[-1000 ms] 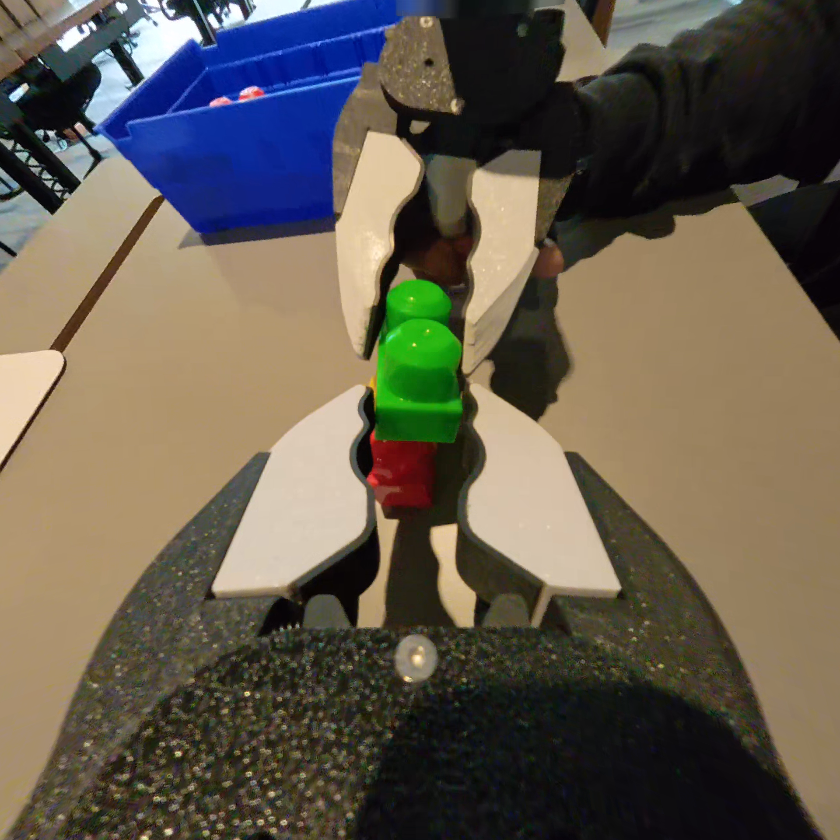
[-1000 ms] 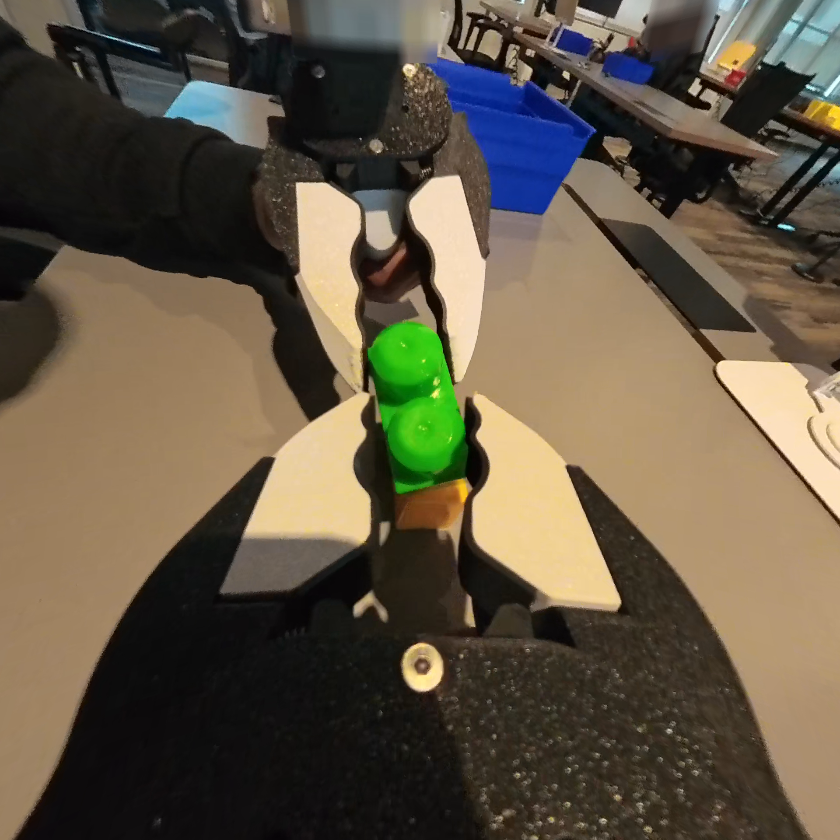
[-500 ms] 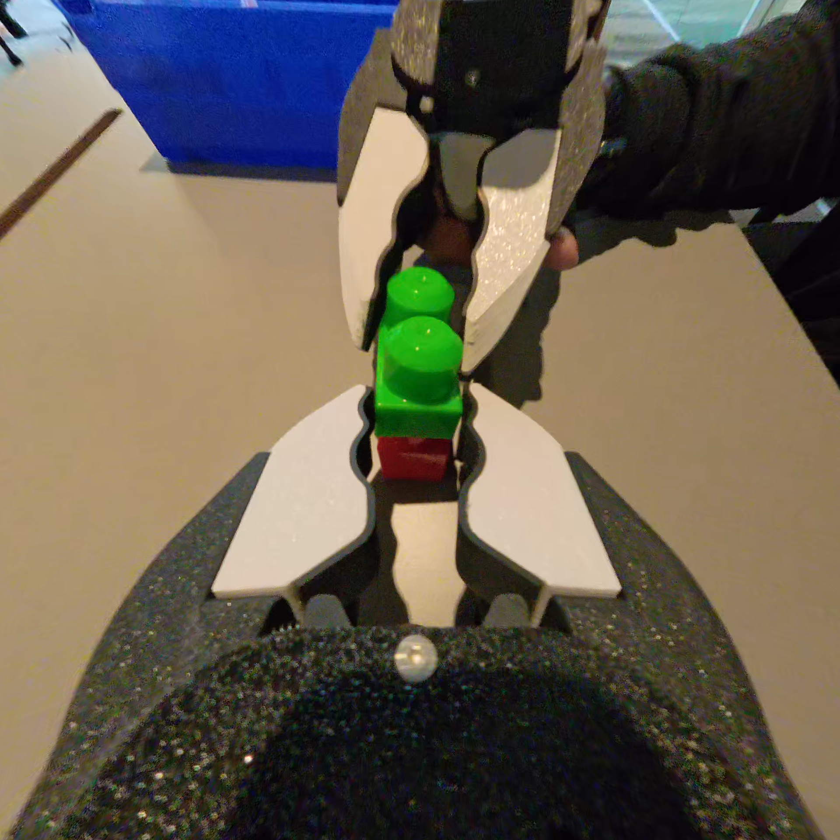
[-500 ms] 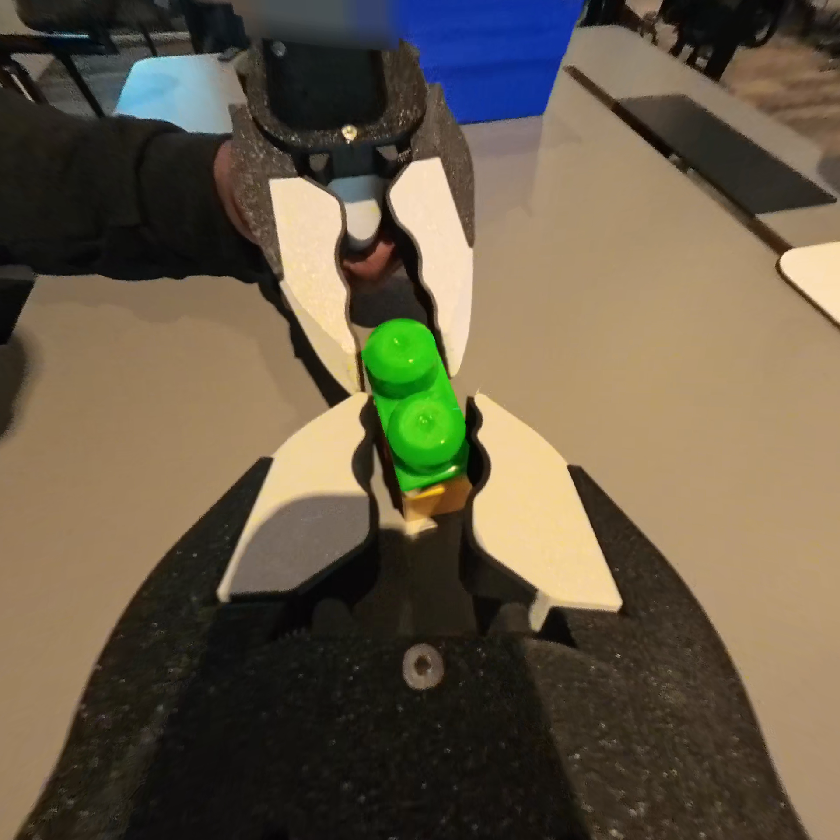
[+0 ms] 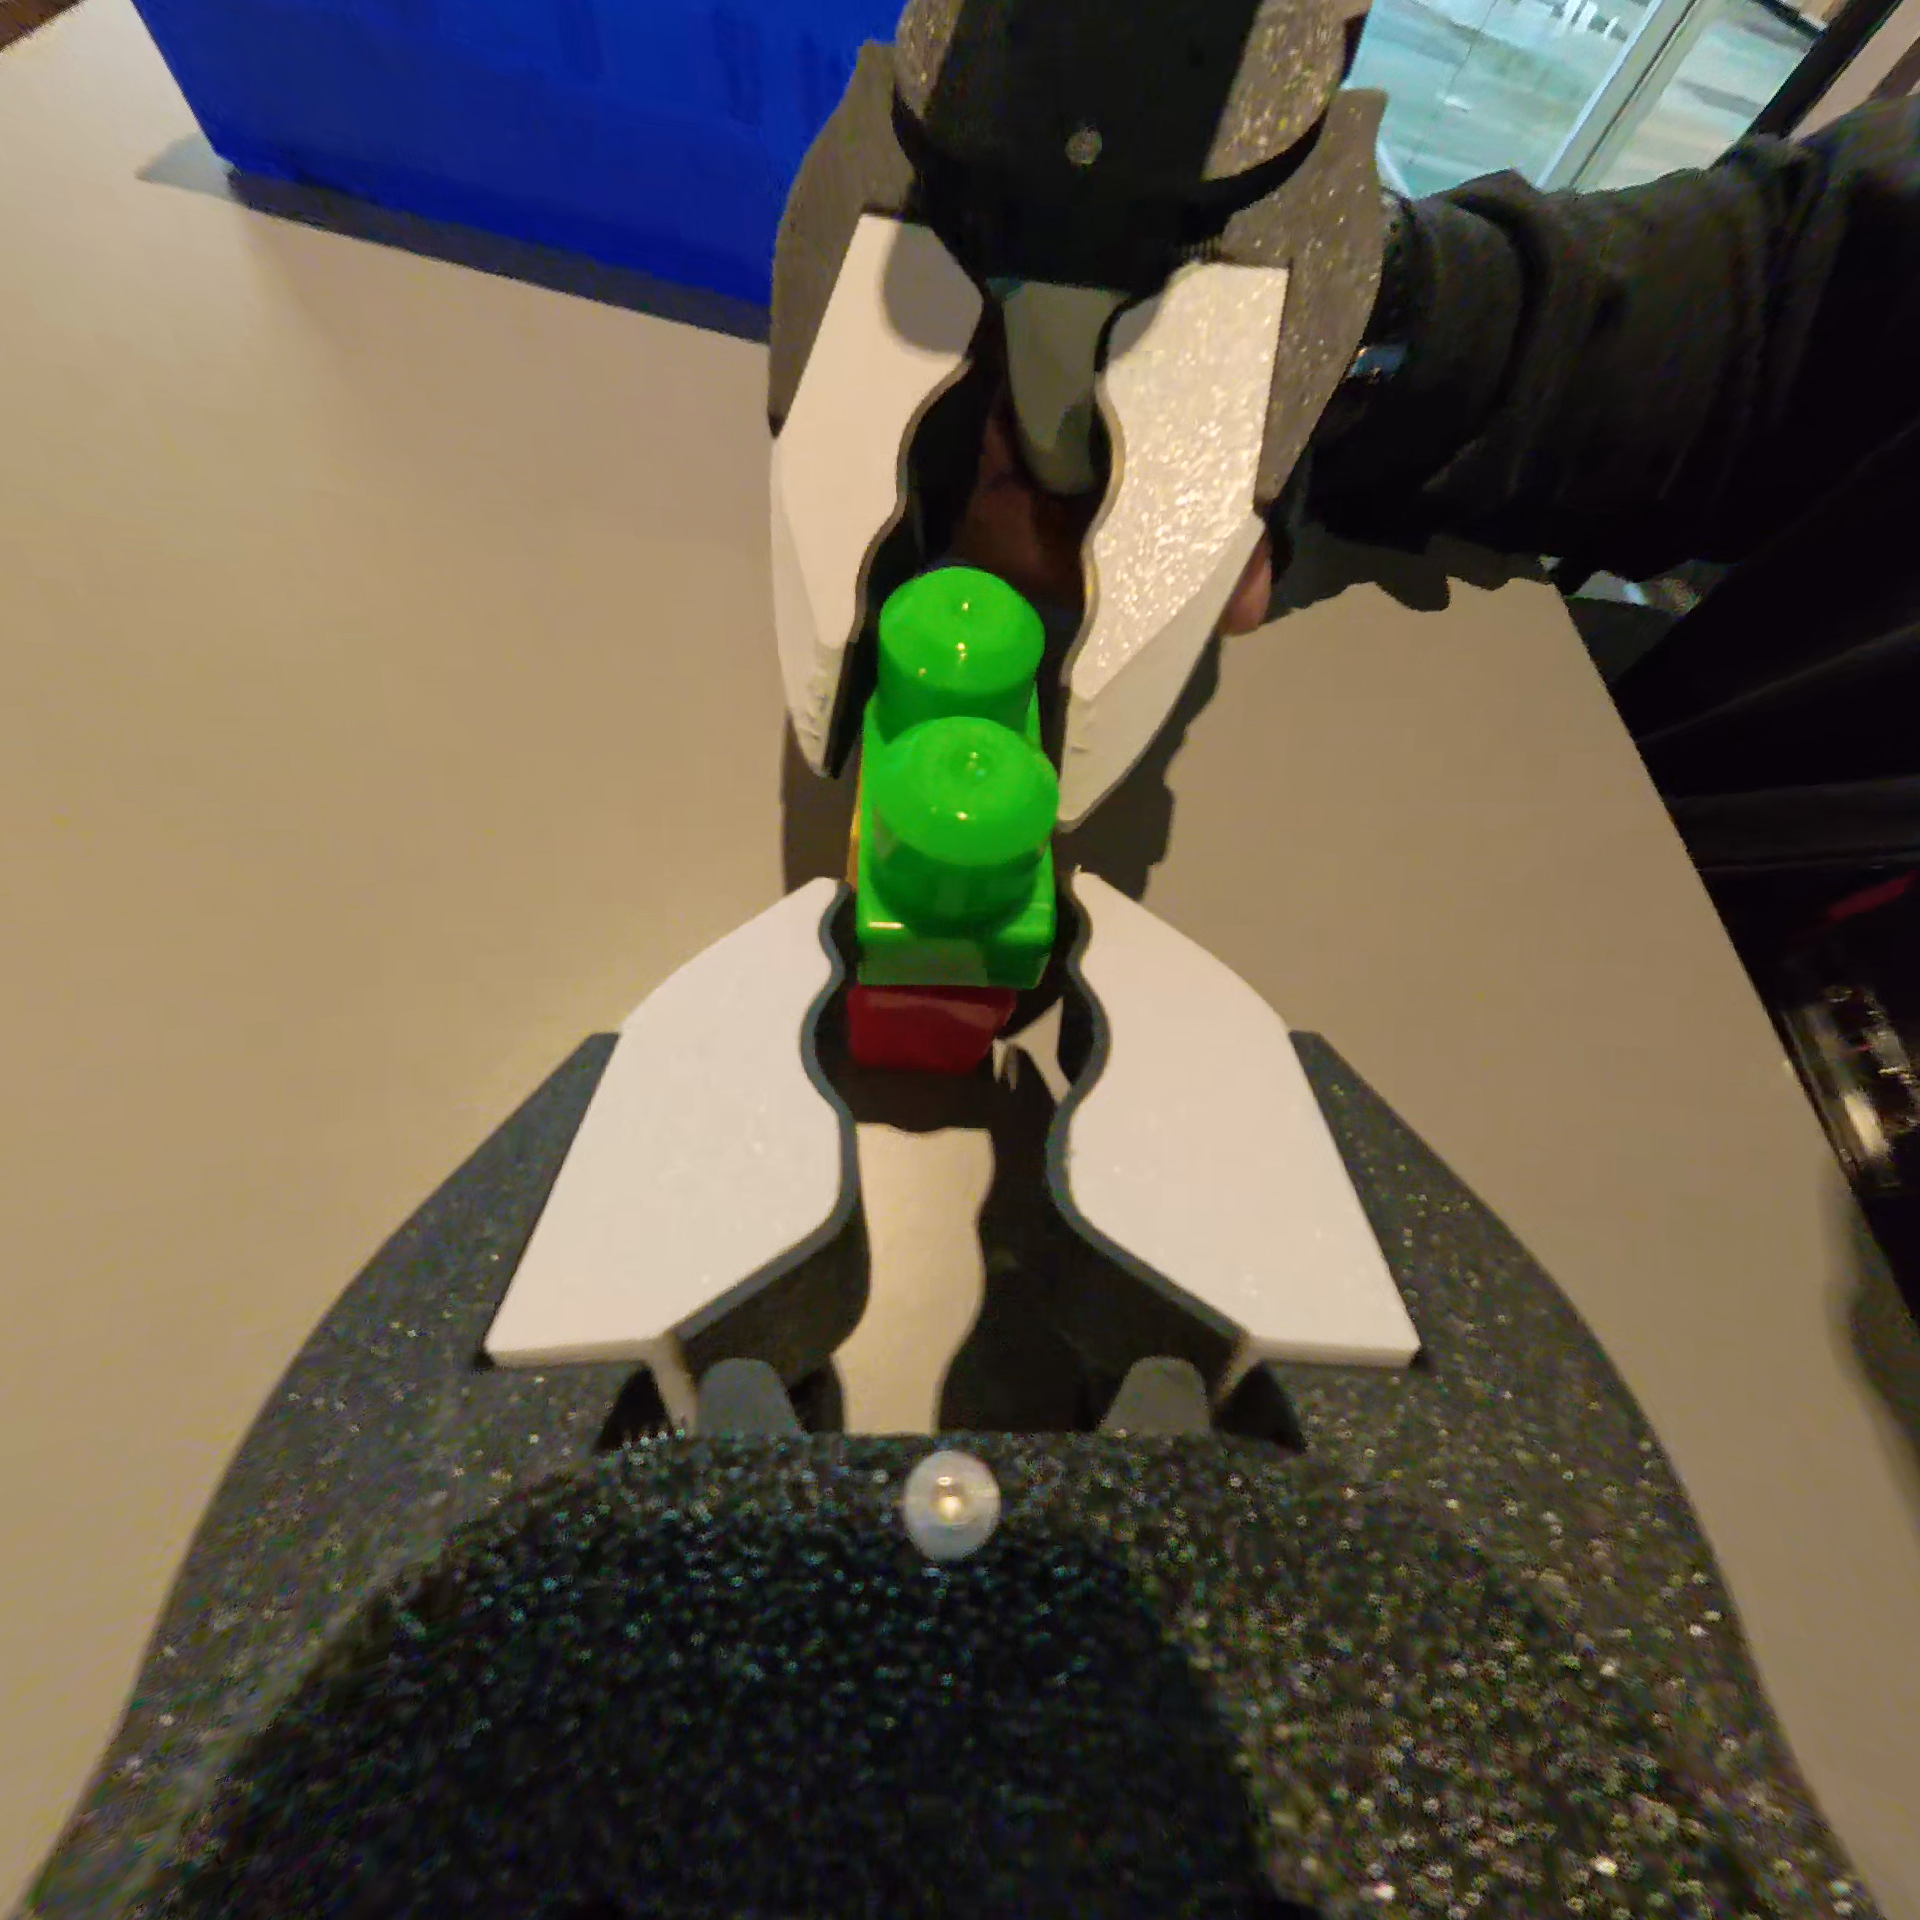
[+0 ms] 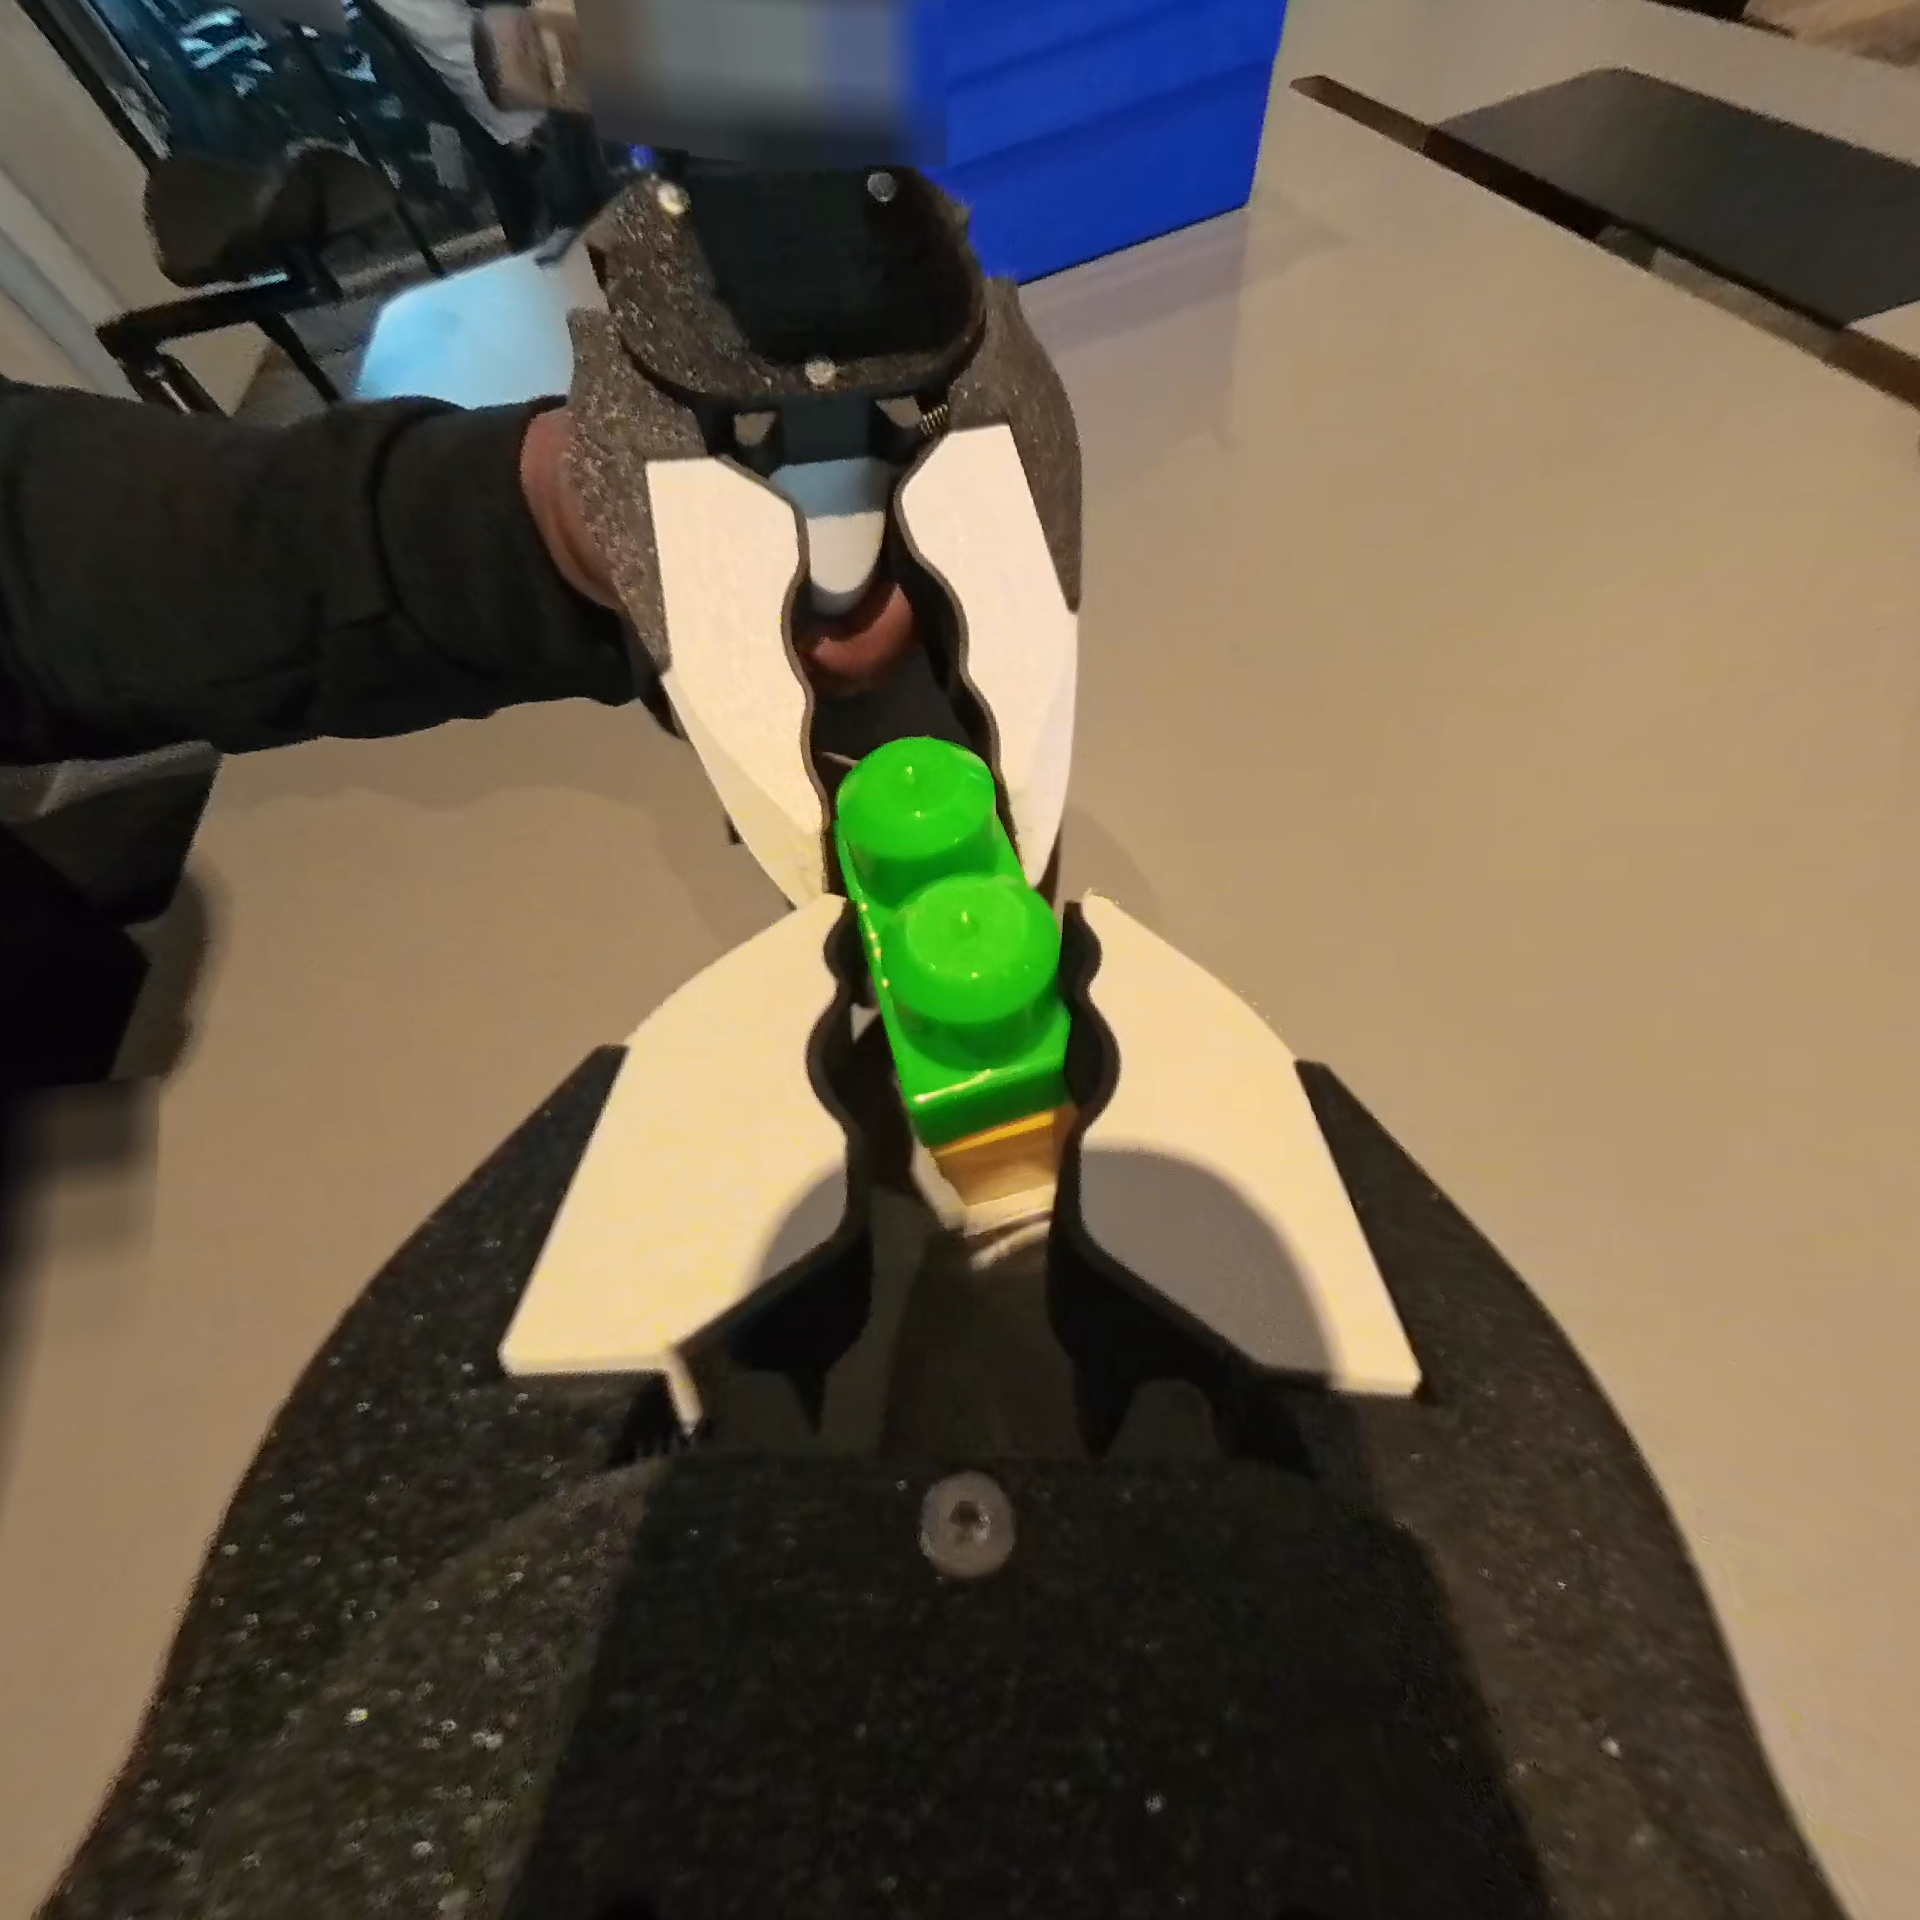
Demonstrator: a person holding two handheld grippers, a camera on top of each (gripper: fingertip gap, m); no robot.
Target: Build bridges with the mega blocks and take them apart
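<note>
A green two-stud block (image 5: pixel 956 831) caps a small bridge on the grey table (image 5: pixel 364 727). A red block (image 5: pixel 920 1023) sits under its near end in the left wrist view. A yellow block (image 6: pixel 997 1153) sits under its near end in the right wrist view. My left gripper (image 5: pixel 951 909) is shut on the green block at the red end. My right gripper (image 6: pixel 956 904) is shut on the same green block (image 6: pixel 956 966) at the yellow end, where it sits slightly skewed. The two grippers face each other tip to tip, the right gripper (image 5: pixel 945 795) opposite in the left wrist view.
A blue bin (image 5: pixel 499 125) stands at the back of the table and also shows in the right wrist view (image 6: pixel 1091 135). Black sleeves (image 5: pixel 1662 364) (image 6: pixel 260 582) reach in from the sides. The table edge (image 5: pixel 1662 790) runs close on the right of the left wrist view. My two grippers' fingertips are within a few centimetres of each other.
Both views have tipped to look more steeply down, and the blue bin has slid towards the top edge. The green block now sits more skewed in the right gripper. Both grips are unchanged.
</note>
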